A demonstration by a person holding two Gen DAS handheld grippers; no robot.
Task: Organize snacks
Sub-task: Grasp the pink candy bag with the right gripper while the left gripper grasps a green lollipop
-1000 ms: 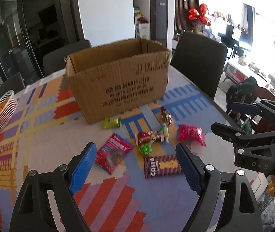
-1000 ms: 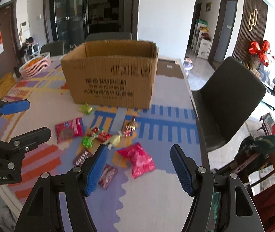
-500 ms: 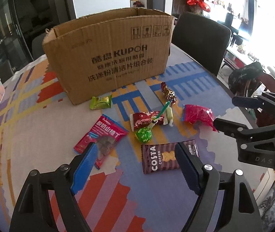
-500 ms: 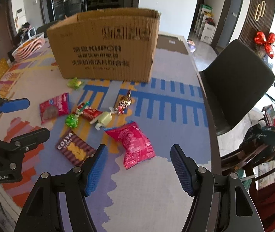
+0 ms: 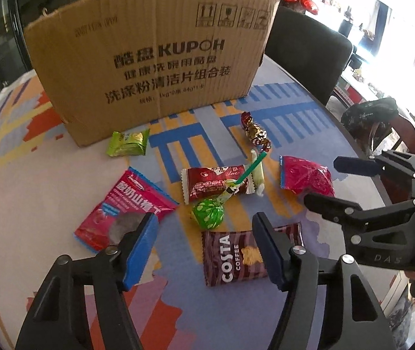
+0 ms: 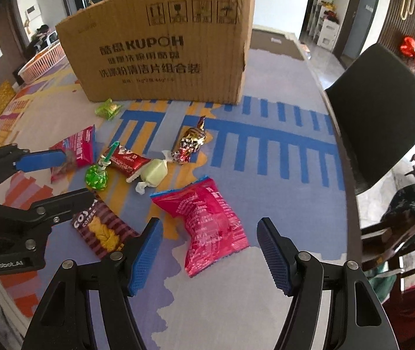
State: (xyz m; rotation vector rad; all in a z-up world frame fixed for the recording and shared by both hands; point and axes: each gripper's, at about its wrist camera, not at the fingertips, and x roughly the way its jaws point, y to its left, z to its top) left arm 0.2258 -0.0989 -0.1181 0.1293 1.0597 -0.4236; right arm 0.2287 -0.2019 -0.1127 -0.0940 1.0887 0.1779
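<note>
You lowered both grippers nearer the snacks | left gripper (image 5: 204,248) jaws closing, empty, over Costa packet (image 5: 236,258) on worktop (image 5: 32,192) | right gripper (image 6: 209,252) jaws spread around pink bag (image 6: 207,221), not touching

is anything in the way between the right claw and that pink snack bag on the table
Nothing visible. The right claw hangs open over the pink snack bag, with only bare tablecloth around it. The nearest neighbour, the Costa packet, lies off to the left.
</note>
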